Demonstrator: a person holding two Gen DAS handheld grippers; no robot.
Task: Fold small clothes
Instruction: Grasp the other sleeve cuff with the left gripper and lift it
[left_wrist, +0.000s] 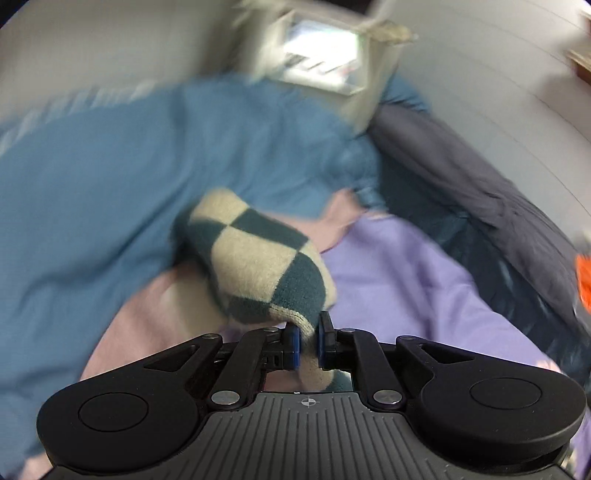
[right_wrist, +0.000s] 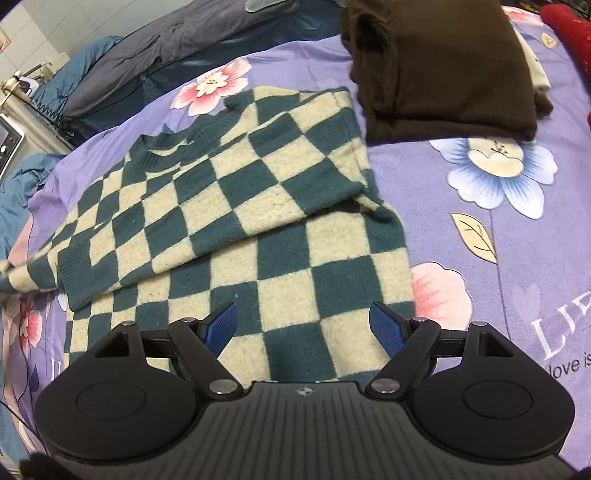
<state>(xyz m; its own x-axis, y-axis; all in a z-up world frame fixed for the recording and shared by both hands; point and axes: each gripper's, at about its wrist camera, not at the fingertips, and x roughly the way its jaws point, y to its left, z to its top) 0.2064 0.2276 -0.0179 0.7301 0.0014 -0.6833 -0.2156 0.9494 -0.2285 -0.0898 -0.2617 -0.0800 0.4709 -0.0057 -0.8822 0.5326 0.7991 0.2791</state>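
Folding is under way on the sweater (right_wrist: 236, 206), which is lying on the bedspread (right_wrist: 480, 229) with its collar pointing away from the right gripper (right_wrist: 303, 325). One sleeve (right_wrist: 207, 221) is already lying diagonally across the chest, so that fold is reading as done. The other sleeve (left_wrist: 255, 258) is not yet folded in: it is hanging from the left gripper (left_wrist: 308, 345), and in the right wrist view its cuff end is trailing off the sweater's left edge. Judging by this, the task is roughly at its midpoint; the second sleeve and the body folds are remaining.

The left gripper is pinching the sleeve's cuff edge, with both blue pads pressing on the knit. The sleeve is extending away from the jaws, lifted clear of the bedspread; that view is blurring heavily.

The right gripper is standing spread wide and holding nothing. It is hovering over the sweater's hem area, and the checked fabric is lying below and between the fingers without touching them, as far as the view shows.

A folded brown garment (right_wrist: 439, 70) is sitting just beyond the sweater's far right corner.
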